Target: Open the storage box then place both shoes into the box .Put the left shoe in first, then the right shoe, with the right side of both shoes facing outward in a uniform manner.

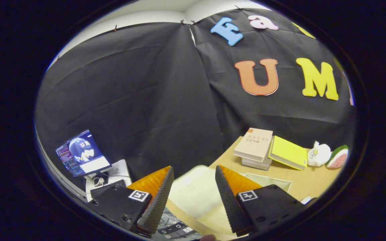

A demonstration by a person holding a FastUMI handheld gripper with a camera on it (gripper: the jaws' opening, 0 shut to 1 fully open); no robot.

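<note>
My gripper (194, 167) is open, with a wide gap and nothing held between the fingers. A pale cream-white box-like thing (196, 195) lies below and just ahead of the fingers, showing through the gap at the near corner of the wooden table (300, 182). A flat pale panel (270, 181) that seems to be part of it shows behind the right finger. I cannot tell whether it stands open or closed. The gripper hangs above it, tilted up towards the booth wall.
Beyond the right finger, a stack of books (255, 147) and a yellow-green book (288, 153) lie on the table, with a white plush toy (318, 154) and a watermelon-slice toy (337, 156) further right. Off the table to the left stand a monitor (81, 153) and a keyboard (107, 189).
</note>
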